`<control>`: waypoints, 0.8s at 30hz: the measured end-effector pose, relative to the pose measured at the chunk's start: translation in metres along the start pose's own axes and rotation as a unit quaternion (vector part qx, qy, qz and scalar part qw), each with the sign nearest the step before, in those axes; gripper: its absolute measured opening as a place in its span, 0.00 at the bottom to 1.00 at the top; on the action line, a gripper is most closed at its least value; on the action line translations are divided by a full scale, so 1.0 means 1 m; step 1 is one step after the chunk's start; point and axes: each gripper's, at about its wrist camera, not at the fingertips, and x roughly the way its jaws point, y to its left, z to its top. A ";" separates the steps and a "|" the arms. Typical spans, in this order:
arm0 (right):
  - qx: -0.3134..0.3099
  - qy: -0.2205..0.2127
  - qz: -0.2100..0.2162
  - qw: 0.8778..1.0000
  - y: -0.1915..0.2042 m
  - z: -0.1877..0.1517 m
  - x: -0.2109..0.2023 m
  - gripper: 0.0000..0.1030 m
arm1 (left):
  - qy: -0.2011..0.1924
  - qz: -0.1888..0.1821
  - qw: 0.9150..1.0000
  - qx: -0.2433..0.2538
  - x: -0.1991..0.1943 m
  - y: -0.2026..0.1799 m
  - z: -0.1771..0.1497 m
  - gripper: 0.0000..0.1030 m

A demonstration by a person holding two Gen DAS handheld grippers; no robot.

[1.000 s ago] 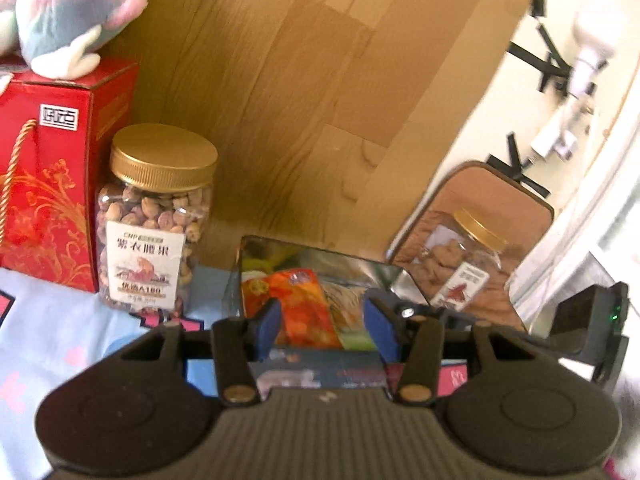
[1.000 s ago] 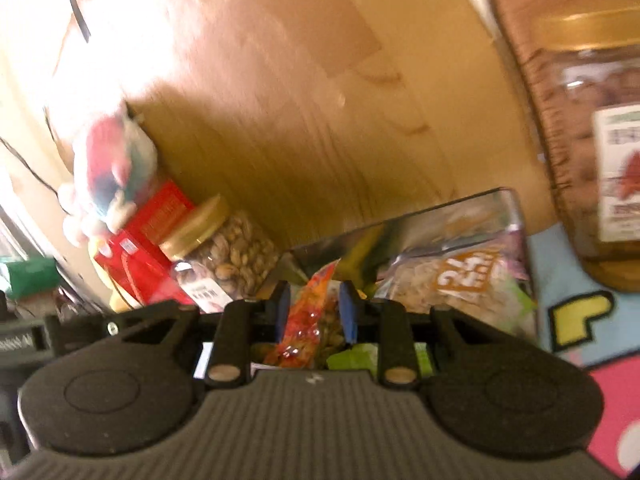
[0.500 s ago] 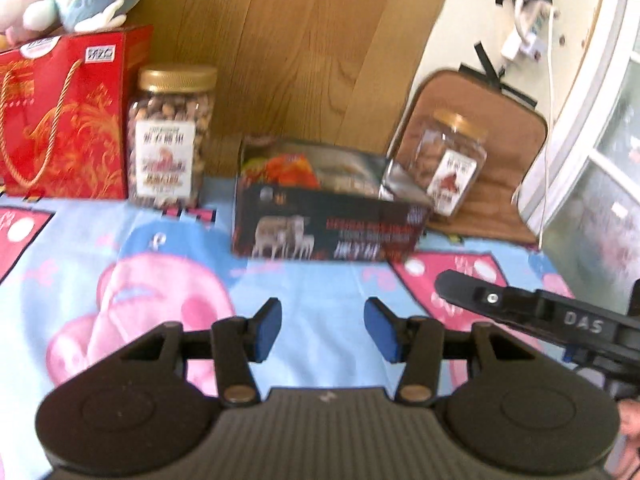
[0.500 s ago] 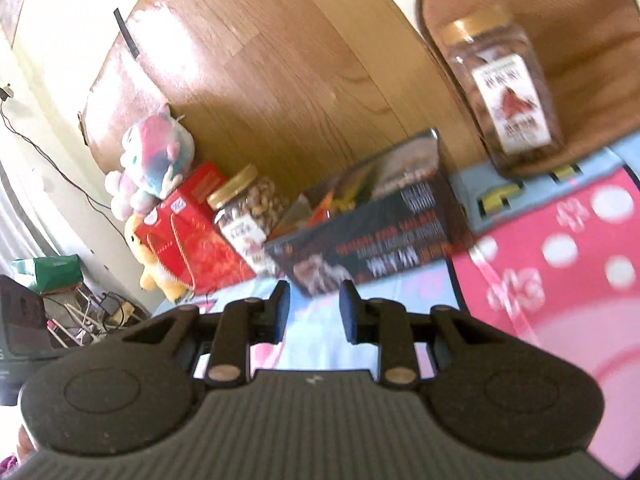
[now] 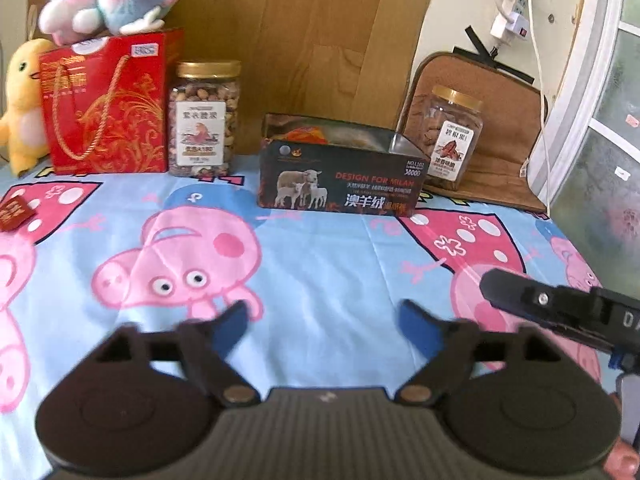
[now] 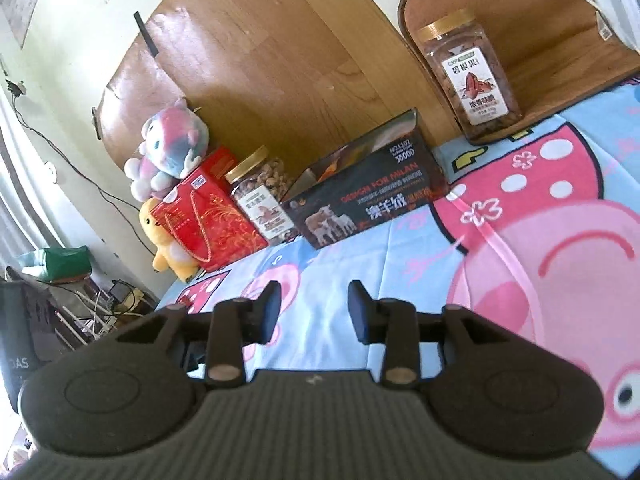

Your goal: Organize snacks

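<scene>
Counter under a cartoon-pig cloth (image 5: 320, 264), wood-grain board behind. We order things by bulk.

Red gift bag (image 5: 106, 104) far left, plush toys on top and beside it. Next to it, the dark open box (image 5: 340, 184), the one holding snack packets: an orange packet (image 5: 304, 135) shows above its rim. Its long axis runs side to side along the back edge, printed face toward us.

Two gold-lidded jars flank the box: the nut jar (image 5: 204, 120) between bag and box, just beside the bag; the pecan jar (image 5: 450, 140) just beside the box's right end, standing on a brown cushion (image 5: 500, 176).

Left gripper (image 5: 320, 326): fingers opening, spread wide, nothing between them, only cloth beneath. Right gripper (image 6: 314, 310): fingers opening too, a moderate gap, also empty.

Key relation, as we judge it: everything snack-related lies straight ahead and well apart from both grippers, with bare cloth between. The pecan jar sits toward the right hand's side, the nut jar toward the left's; the box sits between, slightly right of the left gripper's line.

No loose snack shows on the cloth. A small red packet (image 5: 14, 214) lies at the far left edge; we cannot tell its contents.
</scene>
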 end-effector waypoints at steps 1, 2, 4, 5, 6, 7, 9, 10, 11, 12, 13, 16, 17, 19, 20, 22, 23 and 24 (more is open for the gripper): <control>0.002 0.000 0.000 1.000 0.002 -0.004 -0.004 0.44 | -0.006 0.006 1.000 0.002 -0.004 -0.001 -0.004 0.95; 0.003 -0.001 0.000 1.000 0.004 -0.007 -0.007 0.46 | -0.009 0.011 1.000 0.005 -0.008 -0.002 -0.007 0.97; 0.003 -0.001 -0.002 1.000 0.007 -0.012 -0.012 0.47 | -0.012 0.020 1.000 0.006 -0.013 -0.003 -0.012 1.00; 0.003 -0.001 -0.002 1.000 0.008 -0.015 -0.014 0.49 | -0.016 0.023 1.000 0.004 -0.016 -0.003 -0.015 1.00; 0.001 -0.001 -0.003 1.000 0.010 -0.017 -0.017 0.52 | -0.018 0.028 0.999 0.001 -0.019 -0.003 -0.017 1.00; 0.000 -0.001 -0.004 1.000 0.011 -0.019 -0.018 0.52 | -0.020 0.031 0.999 -0.002 -0.021 -0.002 -0.020 1.00; -0.003 -0.003 -0.005 1.000 0.014 -0.023 -0.021 0.52 | -0.021 0.039 0.999 -0.004 -0.024 -0.002 -0.024 1.00; -0.003 -0.005 -0.004 1.000 0.014 -0.024 -0.023 0.52 | -0.022 0.043 0.999 -0.003 -0.025 -0.002 -0.026 1.00; -0.004 -0.005 -0.003 1.000 0.015 -0.026 -0.025 0.52 | -0.022 0.045 0.999 -0.002 -0.026 -0.002 -0.028 1.00; -0.004 -0.005 -0.002 1.000 0.016 -0.027 -0.026 0.52 | -0.021 0.047 0.999 0.000 -0.027 -0.002 -0.029 1.00; -0.004 -0.006 0.000 1.000 0.017 -0.028 -0.028 0.52 | -0.020 0.048 0.999 0.000 -0.028 -0.003 -0.031 1.00; -0.004 -0.009 0.003 1.000 0.019 -0.030 -0.032 0.52 | -0.022 0.049 0.999 -0.002 -0.031 -0.004 -0.035 1.00; -0.003 -0.011 0.004 1.000 0.020 -0.030 -0.033 0.52 | -0.024 0.052 0.998 0.000 -0.032 -0.005 -0.036 1.00; -0.002 -0.014 0.004 1.000 0.020 -0.031 -0.035 0.52 | -0.027 0.057 0.998 0.005 -0.034 -0.007 -0.037 1.00; -0.002 -0.015 0.004 1.000 0.021 -0.032 -0.036 0.52 | -0.027 0.059 0.998 0.006 -0.035 -0.007 -0.038 1.00; -0.003 -0.017 0.003 1.000 0.021 -0.032 -0.038 0.52 | -0.025 0.058 0.998 0.003 -0.036 -0.008 -0.038 1.00; -0.003 -0.017 0.002 1.000 0.022 -0.033 -0.039 0.52 | -0.024 0.057 0.998 0.002 -0.036 -0.007 -0.038 1.00; -0.002 -0.018 0.001 1.000 0.021 -0.033 -0.039 0.52 | -0.023 0.057 0.998 0.000 -0.036 -0.007 -0.038 1.00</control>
